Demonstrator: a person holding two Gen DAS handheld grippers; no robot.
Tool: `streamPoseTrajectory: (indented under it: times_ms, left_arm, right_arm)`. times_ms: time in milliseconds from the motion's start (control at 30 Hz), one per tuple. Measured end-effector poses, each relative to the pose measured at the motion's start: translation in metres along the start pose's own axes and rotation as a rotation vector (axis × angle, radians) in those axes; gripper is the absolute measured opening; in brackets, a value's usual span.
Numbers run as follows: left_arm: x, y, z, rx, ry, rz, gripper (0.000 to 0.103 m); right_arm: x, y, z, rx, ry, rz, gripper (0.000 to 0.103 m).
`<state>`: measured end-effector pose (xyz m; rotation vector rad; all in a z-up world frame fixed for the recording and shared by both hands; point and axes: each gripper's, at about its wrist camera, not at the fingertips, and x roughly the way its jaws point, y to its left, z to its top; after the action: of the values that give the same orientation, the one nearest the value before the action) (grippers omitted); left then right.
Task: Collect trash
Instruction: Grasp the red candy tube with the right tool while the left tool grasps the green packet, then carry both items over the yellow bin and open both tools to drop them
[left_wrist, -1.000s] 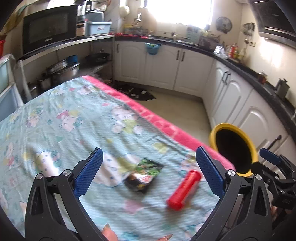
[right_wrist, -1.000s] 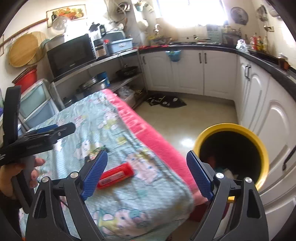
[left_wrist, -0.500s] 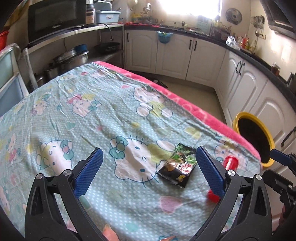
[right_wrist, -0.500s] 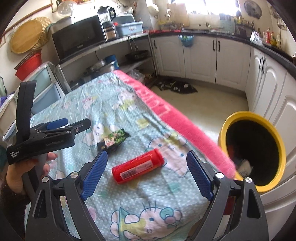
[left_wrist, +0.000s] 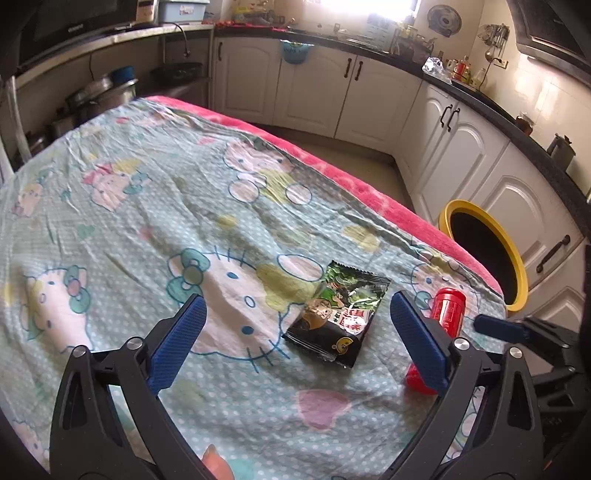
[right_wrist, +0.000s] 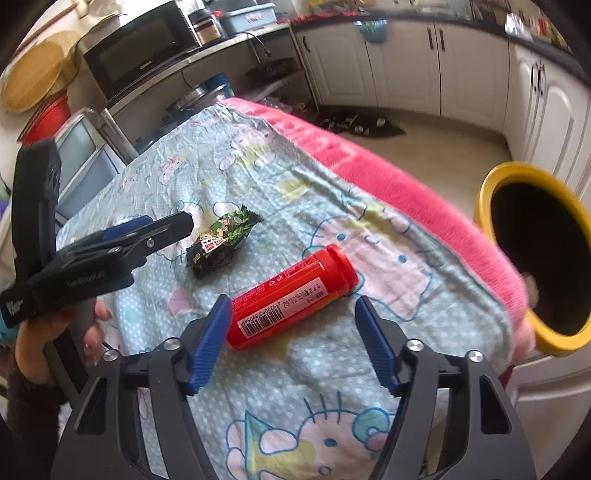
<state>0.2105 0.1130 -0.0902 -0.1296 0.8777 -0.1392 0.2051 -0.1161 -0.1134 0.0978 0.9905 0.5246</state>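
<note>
Left wrist view: left gripper (left_wrist: 295, 332) wide open, nothing in it, hovering over the cloth-covered table (left_wrist: 147, 206). Snack packet (left_wrist: 340, 314) lies flat center-right of frame, between the blue pads but further out, not touched. Red tube (left_wrist: 445, 314) just right of it, partly hidden behind the right pad. Yellow bin (left_wrist: 517, 266) at right edge, down beside the table.

Right wrist view: left gripper at frame left, pointing toward the packet (right_wrist: 221, 238), tip near it but apart. Right gripper (right_wrist: 291, 336) open wide w/ nothing gripped, red tube (right_wrist: 295, 297) lying center, bottom end just at the left pad; touching or not, can't tell. Bin (right_wrist: 487, 221) far right, something pale inside.

Progress, my read: two pcs left on the table, neither grabbed yet. Both need pick + drop in bin.
</note>
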Motion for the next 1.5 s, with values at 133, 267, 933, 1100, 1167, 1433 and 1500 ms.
streamPoseTrajectory:
  times_ms: [133,267,933,1100,1167,1433,1500]
  left_arm:
    - [0.010,-0.002,-0.003,0.009,0.035,-0.034,0.078]
    - [0.018,0.002,-0.005,-0.016,0.059,-0.069,0.065]
    - [0.023,-0.025,-0.009,0.054,0.101,-0.139,0.009]
    - [0.014,-0.041,-0.004,0.094,0.071,-0.118,0.006]
    - [0.009,-0.046,-0.001,0.096,0.059,-0.124,0.006]
    - [-0.008,-0.074,0.013,0.114,0.004,-0.135,0.006]
    - [-0.010,-0.081,0.016,0.120,-0.005,-0.140,0.006]
  right_arm:
    - [0.014,-0.003,0.004,0.051,0.032,0.056,0.055]
    - [0.021,-0.005,0.009,0.076,0.042,0.095,0.049]
    - [0.011,-0.020,0.017,0.043,0.016,0.075,0.027]
    - [-0.005,-0.026,0.018,0.028,-0.023,0.063,0.027]
    - [-0.012,-0.029,0.020,0.027,-0.042,0.059,0.027]
    - [-0.049,-0.050,0.027,0.043,-0.125,0.042,0.027]
    - [-0.059,-0.056,0.028,0.048,-0.145,0.035,0.027]
